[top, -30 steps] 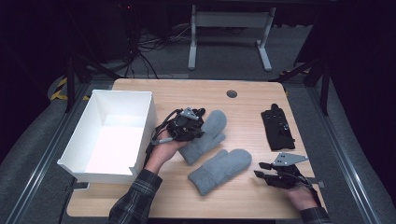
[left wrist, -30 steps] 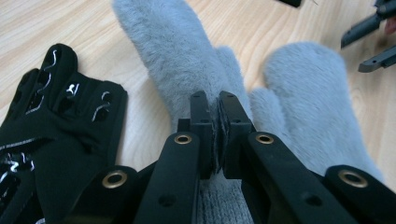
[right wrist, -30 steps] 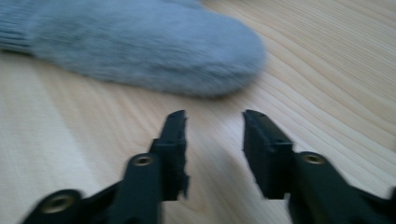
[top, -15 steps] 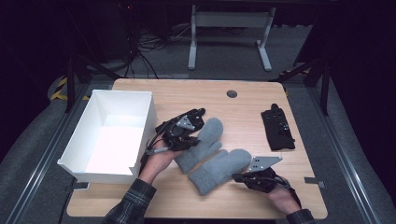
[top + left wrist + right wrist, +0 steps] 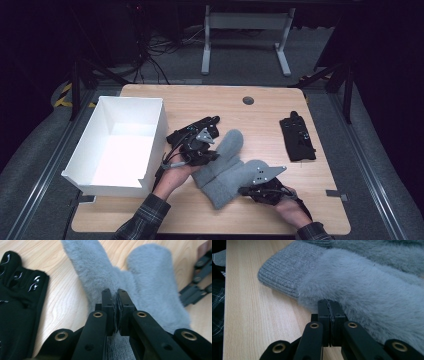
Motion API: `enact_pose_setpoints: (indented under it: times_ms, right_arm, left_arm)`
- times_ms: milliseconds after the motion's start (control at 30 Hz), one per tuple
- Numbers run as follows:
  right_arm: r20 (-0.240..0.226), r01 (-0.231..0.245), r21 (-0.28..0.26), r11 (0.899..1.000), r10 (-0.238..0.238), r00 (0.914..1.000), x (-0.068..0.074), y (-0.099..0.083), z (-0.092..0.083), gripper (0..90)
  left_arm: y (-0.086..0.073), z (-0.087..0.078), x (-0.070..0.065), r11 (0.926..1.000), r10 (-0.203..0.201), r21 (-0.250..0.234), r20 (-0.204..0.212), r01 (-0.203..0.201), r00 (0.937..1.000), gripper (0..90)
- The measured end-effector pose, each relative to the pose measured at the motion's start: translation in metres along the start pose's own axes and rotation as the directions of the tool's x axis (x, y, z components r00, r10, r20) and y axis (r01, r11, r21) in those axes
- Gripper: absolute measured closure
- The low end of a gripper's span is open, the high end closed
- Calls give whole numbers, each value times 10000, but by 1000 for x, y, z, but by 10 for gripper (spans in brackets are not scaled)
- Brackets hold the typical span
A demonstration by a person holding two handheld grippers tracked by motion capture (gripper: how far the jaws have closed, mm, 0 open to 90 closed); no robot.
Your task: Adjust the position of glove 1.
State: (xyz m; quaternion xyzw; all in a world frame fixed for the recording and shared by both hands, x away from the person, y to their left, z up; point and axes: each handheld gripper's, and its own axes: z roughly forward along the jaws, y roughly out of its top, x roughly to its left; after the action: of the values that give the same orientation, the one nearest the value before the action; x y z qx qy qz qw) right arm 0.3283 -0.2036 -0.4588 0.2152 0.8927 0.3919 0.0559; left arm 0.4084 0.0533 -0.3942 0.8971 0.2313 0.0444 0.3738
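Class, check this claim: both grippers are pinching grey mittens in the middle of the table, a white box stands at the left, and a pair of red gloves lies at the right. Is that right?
One detail is wrong: the gloves at the right are black, not red, as the high view shows. The rest holds: the left gripper and right gripper pinch the grey mittens, and the white box stands at the left.

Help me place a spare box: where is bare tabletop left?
Bare wood lies between the grey mittens and the black gloves, and along the far edge around the round hole. The near-right corner is free too. It is crowded mid-table, where both tongs, left and right, pinch the mittens beside the white box.
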Motion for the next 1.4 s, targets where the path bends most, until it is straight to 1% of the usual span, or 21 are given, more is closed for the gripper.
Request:
enact_pose_setpoints:
  times_ms: [100,233,367,500,600,667,700,733,767,800,833,867,900,1000,1067,1100,1133,1200,1233,1333,1400]
  right_arm:
    - [92,33,-18,10000,-32,10000,-1,2,1,900]
    - [144,8,-58,10000,-8,9999,-4,5,5,900]
    - [254,-18,-104,9999,21,9997,-8,9,8,900]
    - [275,-46,-192,9998,51,9996,-11,14,14,900]
    - [237,-79,-176,9998,83,9997,-12,16,18,900]
    - [286,-47,-180,9998,52,9996,-13,18,19,900]
    - [317,-17,-189,9998,23,9995,-14,19,19,900]
    - [336,-6,-179,9998,12,9994,-14,19,20,900]
    - [355,3,-169,9999,3,9994,-15,19,20,900]
    - [391,1,-165,9999,5,9992,-15,19,19,900]
    - [433,17,-146,9999,-11,9991,-14,18,17,900]
    - [433,17,-146,9999,-11,9991,-14,18,17,900]
    - [453,-2,-193,9998,11,9990,-15,17,14,900]
    - [541,-66,-249,9997,79,9985,-14,14,7,900]
    - [589,-104,-245,9996,118,9982,-15,11,4,900]
    - [587,-160,-240,9996,173,9981,-15,9,1,900]
    - [577,-239,-215,9995,251,9980,-14,5,-3,900]
    - [561,-265,-219,9994,277,9980,-13,3,-6,900]
    - [521,-262,-255,9993,275,9983,-12,2,-8,900]
    - [252,-270,-405,9988,280,9993,-6,2,-12,900]
    - [47,-150,-573,9982,153,9999,-1,6,-11,900]
  left_arm:
    - [2,-2,-4,9999,-98,-90,196,100,9998,867]
    - [6,-4,-15,9998,181,-27,121,-181,9998,866]
    - [9,-5,-22,9997,229,45,122,-229,9997,866]
    - [11,0,-28,9995,283,130,182,-286,9994,866]
    - [12,7,-36,9989,363,288,410,-375,9985,863]
    - [12,9,-38,9985,407,339,445,-422,9982,857]
    - [12,10,-39,9986,396,321,563,-415,9976,852]
    - [13,11,-40,9992,340,167,739,-353,9967,842]
    - [13,9,-41,9996,274,-14,1187,-274,9925,838]
    - [14,8,-42,9996,261,-129,1298,-246,9912,838]
    - [14,8,-42,9996,261,-129,1298,-246,9912,834]
    - [15,6,-42,9992,380,-196,1191,-360,9922,834]
    - [17,2,-43,9987,390,-369,1176,-349,9923,828]
    - [17,-6,-41,9975,364,-639,983,-302,9945,841]
    - [16,-9,-40,9973,346,-684,935,-282,9950,867]
    - [15,-11,-40,9969,317,-741,823,-256,9961,867]
    - [10,-15,-38,9974,232,-703,716,-181,9972,890]
    - [6,-17,-36,9980,215,-606,635,-177,9978,894]
    - [2,-18,-35,9986,190,-512,463,-166,9987,895]
    - [-14,-19,-28,9991,-161,-387,122,165,9998,897]
    - [-23,-18,-21,9986,-409,-329,67,411,9991,897]
